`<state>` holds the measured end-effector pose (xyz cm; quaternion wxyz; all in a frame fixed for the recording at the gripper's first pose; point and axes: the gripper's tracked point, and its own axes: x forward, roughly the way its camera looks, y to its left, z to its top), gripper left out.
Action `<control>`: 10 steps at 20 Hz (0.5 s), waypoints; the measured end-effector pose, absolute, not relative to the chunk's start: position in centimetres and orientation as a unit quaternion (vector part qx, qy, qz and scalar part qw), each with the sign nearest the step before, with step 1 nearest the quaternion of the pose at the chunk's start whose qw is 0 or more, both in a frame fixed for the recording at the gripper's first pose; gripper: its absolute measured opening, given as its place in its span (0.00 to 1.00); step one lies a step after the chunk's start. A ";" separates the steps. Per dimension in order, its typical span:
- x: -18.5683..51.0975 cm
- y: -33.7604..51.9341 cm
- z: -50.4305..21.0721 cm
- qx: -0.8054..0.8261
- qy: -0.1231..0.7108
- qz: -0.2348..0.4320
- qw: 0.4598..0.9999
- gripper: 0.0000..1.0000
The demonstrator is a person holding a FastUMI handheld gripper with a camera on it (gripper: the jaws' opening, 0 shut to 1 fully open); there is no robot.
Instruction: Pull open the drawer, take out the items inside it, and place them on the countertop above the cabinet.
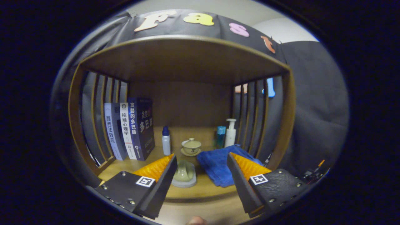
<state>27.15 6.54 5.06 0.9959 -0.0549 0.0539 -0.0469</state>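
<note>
My gripper is open, its fingers spread wide with nothing between them. It faces a wooden cabinet whose countertop lies just ahead. A pale green tape-dispenser-like item on a white base sits on the countertop right beside the left finger. A folded blue cloth lies beside the right finger. Beyond them stand a small lidded teacup on a saucer and a white bottle with a blue cap.
Three books stand upright at the left of the shelf bay. A white pump bottle and a teal bottle stand at the back right. Slatted wooden sides and a top board enclose the bay. A fingertip shows below.
</note>
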 end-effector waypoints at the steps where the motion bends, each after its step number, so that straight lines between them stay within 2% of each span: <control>1: 25.7 6.3 5.4 -0.058 0.043 -0.047 0.996 0.96; 7: 17.5 4.5 3.3 -0.032 0.033 -0.068 0.997 0.93; 10: 14.2 4.9 1.8 -0.013 0.029 -0.059 0.998 0.93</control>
